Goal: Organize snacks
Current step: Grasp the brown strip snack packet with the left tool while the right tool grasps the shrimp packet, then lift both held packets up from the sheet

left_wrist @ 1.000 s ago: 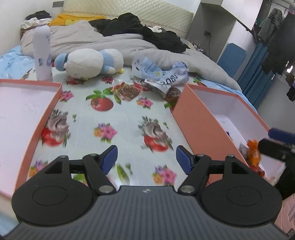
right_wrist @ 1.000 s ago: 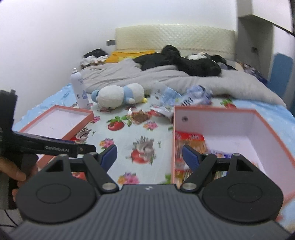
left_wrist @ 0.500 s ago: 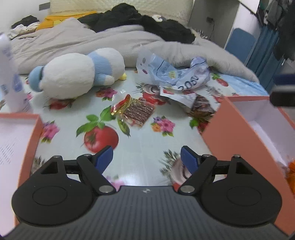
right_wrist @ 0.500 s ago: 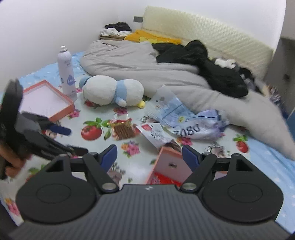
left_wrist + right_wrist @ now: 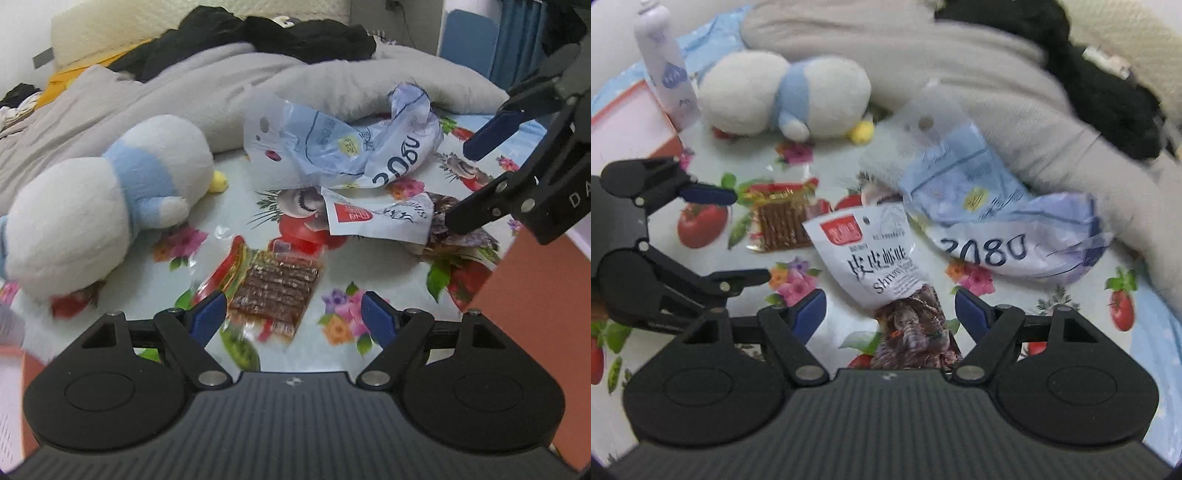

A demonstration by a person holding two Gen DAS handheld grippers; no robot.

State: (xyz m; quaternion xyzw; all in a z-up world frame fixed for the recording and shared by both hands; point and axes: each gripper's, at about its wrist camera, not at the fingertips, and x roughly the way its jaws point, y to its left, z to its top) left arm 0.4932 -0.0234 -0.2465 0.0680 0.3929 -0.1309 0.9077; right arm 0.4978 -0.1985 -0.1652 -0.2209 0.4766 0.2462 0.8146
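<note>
On a flowered bedsheet [image 5: 147,354], both grippers hover with fingers spread, gripping nothing; left gripper [image 5: 294,317] over the brown-stick snack packet [image 5: 275,291]; right gripper [image 5: 890,308] over the shrimp packet [image 5: 875,254]; best lowered squarely, pinching one packet edge each.

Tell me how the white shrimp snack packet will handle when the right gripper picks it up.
The white shrimp packet looks like thin printed film, so it will probably flop and crinkle. It lies flat on the floral sheet, so an edge pinch may slip. It is probably light. The right gripper is open above it.
</note>
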